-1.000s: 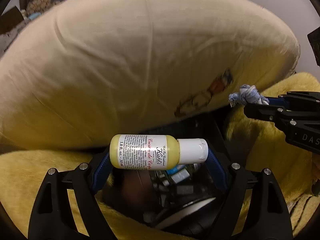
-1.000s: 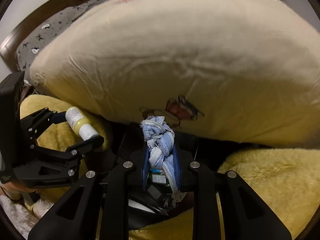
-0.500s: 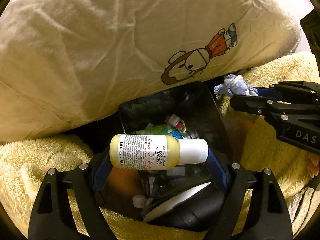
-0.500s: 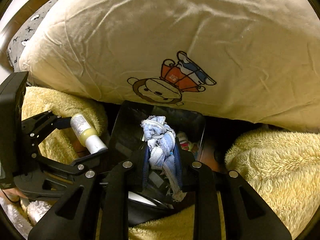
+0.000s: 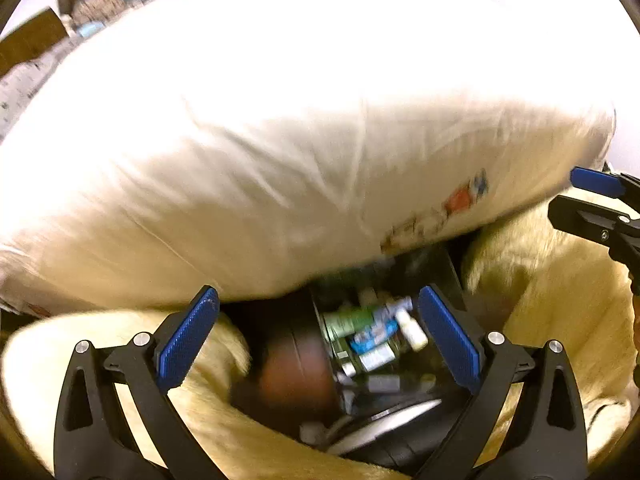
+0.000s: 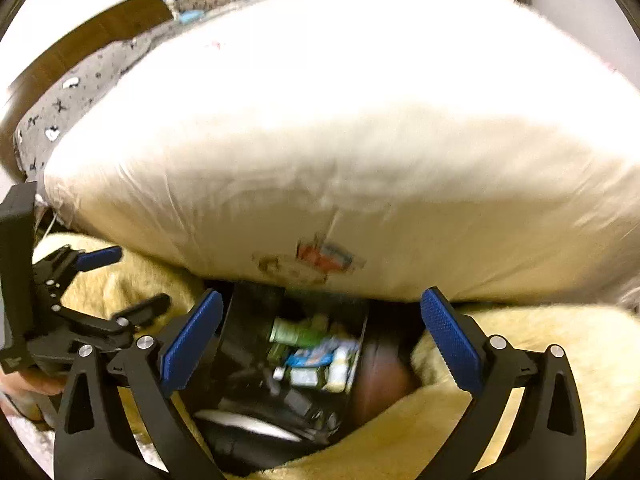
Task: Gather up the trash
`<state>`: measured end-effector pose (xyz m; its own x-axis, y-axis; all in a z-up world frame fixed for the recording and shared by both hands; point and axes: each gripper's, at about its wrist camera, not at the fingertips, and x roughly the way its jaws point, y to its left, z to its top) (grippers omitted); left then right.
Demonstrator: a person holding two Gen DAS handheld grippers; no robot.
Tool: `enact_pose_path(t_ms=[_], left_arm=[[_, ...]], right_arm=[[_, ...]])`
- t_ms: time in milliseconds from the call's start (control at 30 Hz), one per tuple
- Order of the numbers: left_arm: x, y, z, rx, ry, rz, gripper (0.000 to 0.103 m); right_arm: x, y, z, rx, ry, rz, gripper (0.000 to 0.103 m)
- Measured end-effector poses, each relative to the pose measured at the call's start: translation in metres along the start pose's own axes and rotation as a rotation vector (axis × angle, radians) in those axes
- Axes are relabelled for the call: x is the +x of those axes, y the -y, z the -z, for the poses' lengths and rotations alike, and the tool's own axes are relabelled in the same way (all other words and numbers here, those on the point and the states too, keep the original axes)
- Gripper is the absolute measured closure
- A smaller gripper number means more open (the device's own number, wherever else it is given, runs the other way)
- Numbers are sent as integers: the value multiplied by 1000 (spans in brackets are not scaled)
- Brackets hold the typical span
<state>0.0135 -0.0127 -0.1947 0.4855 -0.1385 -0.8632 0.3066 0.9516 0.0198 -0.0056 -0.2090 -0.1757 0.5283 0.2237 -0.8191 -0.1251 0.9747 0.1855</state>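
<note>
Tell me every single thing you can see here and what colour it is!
Pillow: one, cream with a small cartoon print, leaning over the bin.
Trash bin: one, black, below the pillow between the blankets.
Trash in the bin: several blurred pieces, green, blue and white; exact count unclear.
Fleece blanket: yellow, bunched on both sides of the bin.
Patterned fabric: one, grey with small black and white shapes, far left behind the pillow.
Wooden board: one, brown, top left.
Left gripper: black with blue pads, jaws opening, nothing between them.
Right gripper: black with blue pads, jaws opening, nothing between them.
</note>
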Motion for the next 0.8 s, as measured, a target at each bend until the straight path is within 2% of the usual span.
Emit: enact_pose_path(t_ms=[100, 300, 533, 800], left_arm=[[-32, -5, -12, -9, 87, -26, 8], [-99, -12, -37, -54, 280, -77, 8], [-151, -18, -58, -109, 441, -126, 8], [-180, -18, -62, -145, 529, -152, 8]], right_arm=[[-34, -4, -14, -14, 108, 67, 4], [-87, -10, -28, -24, 293, 145, 4], [-127, -18, -43, -45, 411, 202, 4], [-151, -29, -50, -53, 485, 259, 4]])
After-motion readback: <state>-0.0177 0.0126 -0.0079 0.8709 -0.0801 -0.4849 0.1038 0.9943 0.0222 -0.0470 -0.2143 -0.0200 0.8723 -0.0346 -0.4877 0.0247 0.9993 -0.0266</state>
